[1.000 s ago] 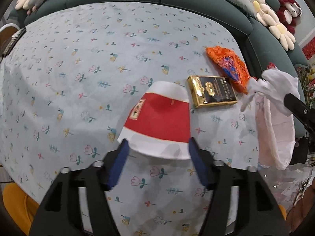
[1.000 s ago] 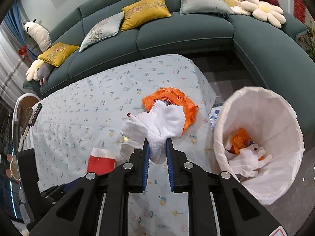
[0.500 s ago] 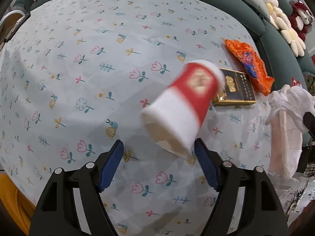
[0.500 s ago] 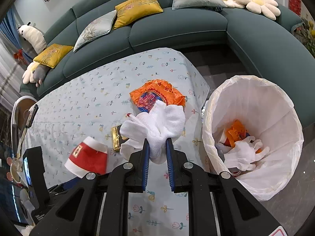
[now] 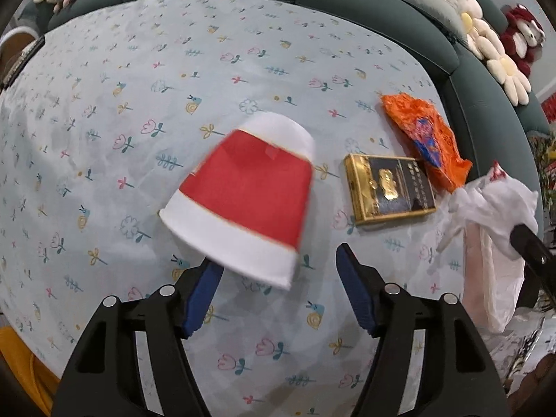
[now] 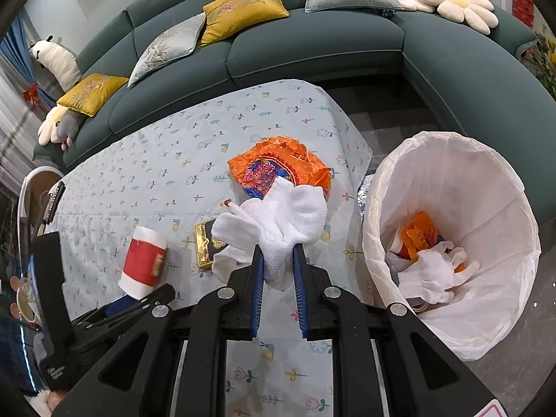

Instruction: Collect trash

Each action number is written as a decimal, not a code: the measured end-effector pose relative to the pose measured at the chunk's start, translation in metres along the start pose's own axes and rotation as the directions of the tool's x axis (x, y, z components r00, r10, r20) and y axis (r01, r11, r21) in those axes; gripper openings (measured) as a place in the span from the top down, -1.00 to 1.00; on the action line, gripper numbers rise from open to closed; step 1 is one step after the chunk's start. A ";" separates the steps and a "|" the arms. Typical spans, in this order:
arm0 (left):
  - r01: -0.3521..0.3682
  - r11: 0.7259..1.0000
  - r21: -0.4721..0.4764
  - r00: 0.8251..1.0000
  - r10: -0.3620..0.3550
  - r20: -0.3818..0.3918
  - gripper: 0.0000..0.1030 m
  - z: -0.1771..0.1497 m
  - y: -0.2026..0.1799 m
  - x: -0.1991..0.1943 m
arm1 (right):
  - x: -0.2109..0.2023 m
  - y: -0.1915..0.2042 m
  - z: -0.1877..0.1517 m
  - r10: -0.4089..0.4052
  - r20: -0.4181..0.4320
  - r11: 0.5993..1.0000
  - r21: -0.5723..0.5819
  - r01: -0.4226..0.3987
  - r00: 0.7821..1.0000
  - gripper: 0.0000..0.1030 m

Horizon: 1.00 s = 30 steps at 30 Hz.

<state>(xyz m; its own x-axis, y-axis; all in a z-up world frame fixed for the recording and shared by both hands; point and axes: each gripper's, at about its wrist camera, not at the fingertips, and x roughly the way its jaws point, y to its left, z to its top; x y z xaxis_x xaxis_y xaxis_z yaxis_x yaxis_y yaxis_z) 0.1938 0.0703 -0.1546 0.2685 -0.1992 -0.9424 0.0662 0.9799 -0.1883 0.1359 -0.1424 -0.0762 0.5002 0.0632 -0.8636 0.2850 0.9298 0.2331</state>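
Observation:
A red and white paper cup (image 5: 248, 201) lies on its side on the flowered tablecloth (image 5: 139, 104), blurred, just ahead of my open left gripper (image 5: 278, 278); it touches neither finger clearly. The cup also shows in the right wrist view (image 6: 144, 262). My right gripper (image 6: 278, 271) is shut on a white cloth glove (image 6: 281, 215), held above the table edge, left of the white-lined trash bin (image 6: 451, 160). The glove also shows in the left wrist view (image 5: 493, 205). A gold and black box (image 5: 391, 187) and an orange wrapper (image 5: 424, 139) lie on the table.
The bin holds an orange wrapper (image 6: 417, 232) and a white glove (image 6: 434, 271). A teal sofa (image 6: 312, 45) with cushions curves behind the table. A dark device (image 6: 52, 201) lies at the table's far left edge. Floor lies between table and sofa.
The cup has tipped and rolled in front of the left gripper, now lying mouth toward it. The right gripper has moved with the glove a little toward the bin.

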 end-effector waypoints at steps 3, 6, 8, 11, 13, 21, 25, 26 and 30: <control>0.016 0.999 -0.030 1.000 -0.016 0.003 -0.23 0.004 0.006 0.000 | 0.001 0.003 0.001 0.001 0.000 1.000 -0.007 -0.001 1.000 0.70; 0.028 0.999 -0.045 1.000 -0.028 0.012 -0.23 0.004 0.015 -0.006 | 0.003 0.005 0.002 -0.001 -0.002 1.000 -0.010 0.001 1.000 0.70; 0.033 0.999 -0.043 0.999 -0.032 0.022 -0.23 0.003 0.018 -0.011 | 0.006 0.006 0.003 0.002 -0.007 1.000 -0.007 -0.002 1.000 0.70; 0.057 0.997 -0.054 0.998 -0.055 0.034 -0.23 -0.002 0.022 -0.018 | 0.007 0.009 0.002 0.005 -0.010 1.000 -0.010 -0.005 1.000 0.70; 0.074 0.995 -0.059 0.997 -0.072 0.040 -0.22 -0.008 0.022 -0.023 | 0.007 0.012 0.001 0.007 -0.010 1.000 -0.016 -0.007 1.000 0.70; 0.084 0.996 -0.024 0.995 -0.082 0.055 -0.08 -0.024 0.008 -0.024 | 0.005 0.014 -0.002 0.012 -0.008 1.000 -0.020 -0.012 1.000 0.70; 0.074 0.997 -0.008 0.995 -0.073 0.063 0.11 -0.024 0.005 -0.017 | 0.004 0.012 -0.002 0.011 -0.005 1.000 -0.018 -0.011 1.000 0.70; 0.074 0.997 -0.006 0.996 -0.073 0.059 0.25 -0.023 0.003 -0.014 | 0.003 0.011 -0.002 0.011 -0.005 1.000 -0.019 -0.011 1.000 0.70; 0.064 0.998 0.005 0.996 -0.064 0.060 0.62 -0.020 -0.001 -0.011 | 0.004 0.009 -0.002 0.011 -0.009 1.000 -0.017 -0.011 1.000 0.70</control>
<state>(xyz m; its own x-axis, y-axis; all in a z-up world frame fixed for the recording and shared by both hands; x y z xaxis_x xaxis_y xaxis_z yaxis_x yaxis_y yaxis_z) 0.1718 0.0718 -0.1498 0.3210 -0.2621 -0.9101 0.0882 0.9650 -0.2468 0.1388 -0.1336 -0.0779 0.4957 0.0768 -0.8651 0.2651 0.9351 0.2350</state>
